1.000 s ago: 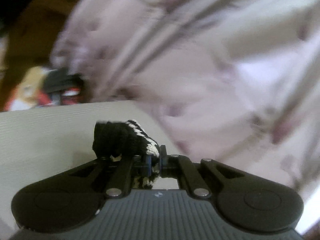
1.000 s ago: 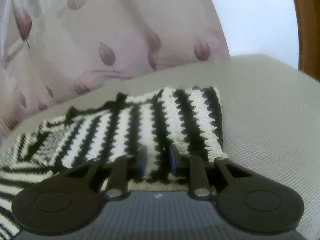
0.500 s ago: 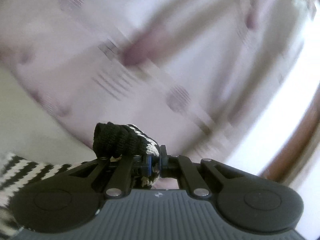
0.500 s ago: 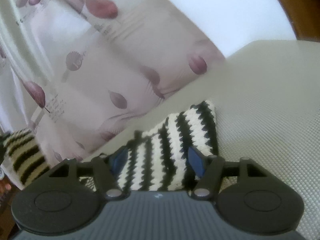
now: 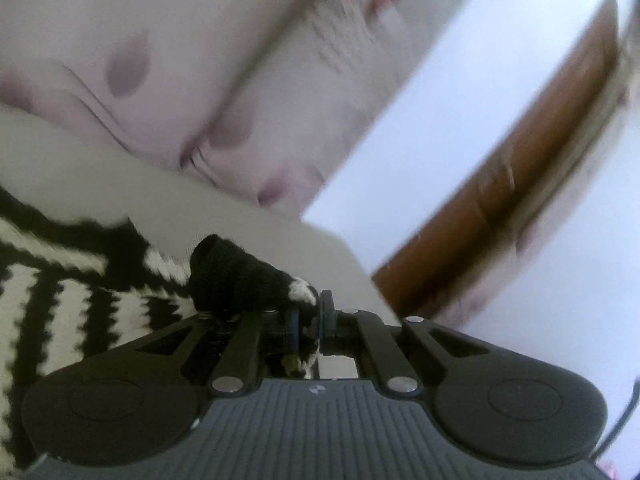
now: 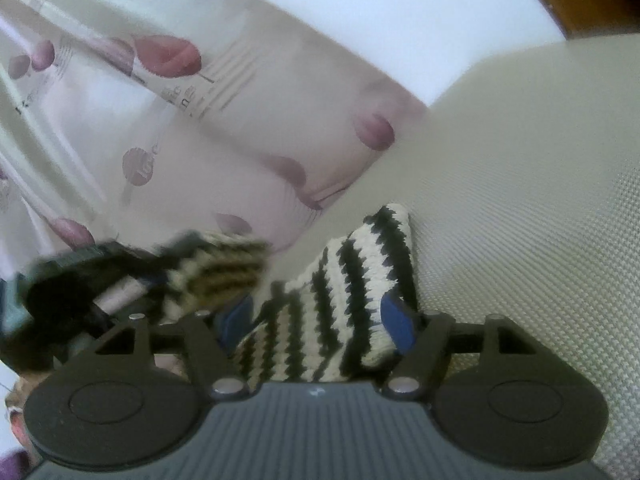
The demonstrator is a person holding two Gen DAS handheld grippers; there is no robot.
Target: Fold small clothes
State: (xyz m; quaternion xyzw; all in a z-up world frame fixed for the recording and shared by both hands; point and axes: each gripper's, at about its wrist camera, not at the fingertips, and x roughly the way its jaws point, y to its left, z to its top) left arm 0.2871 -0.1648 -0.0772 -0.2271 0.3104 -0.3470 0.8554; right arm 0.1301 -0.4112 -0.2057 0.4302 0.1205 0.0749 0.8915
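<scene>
Fold under way: left gripper [image 5: 308,320] clamped on a corner of the striped knit garment [image 6: 352,280], lying on the grey cushion [image 6: 540,220]; right gripper [image 6: 316,320], jaws just opening, straddles its folded edge ungripped; flattening left

The only lettering stands on the printed curtain [image 6: 208,128], in the right wrist view. On a round mauve motif at the middle left of the frame the word "love" can be made out — faint and slanted. In the upper middle, just beside a large pink leaf print, there is more dark lettering set among thin grey stripes, but it is too blurred to read. At the far left edge a few dark marks look like letters as well — unreadable. In the left wrist view the curtain is smeared and shows no legible text.
</scene>
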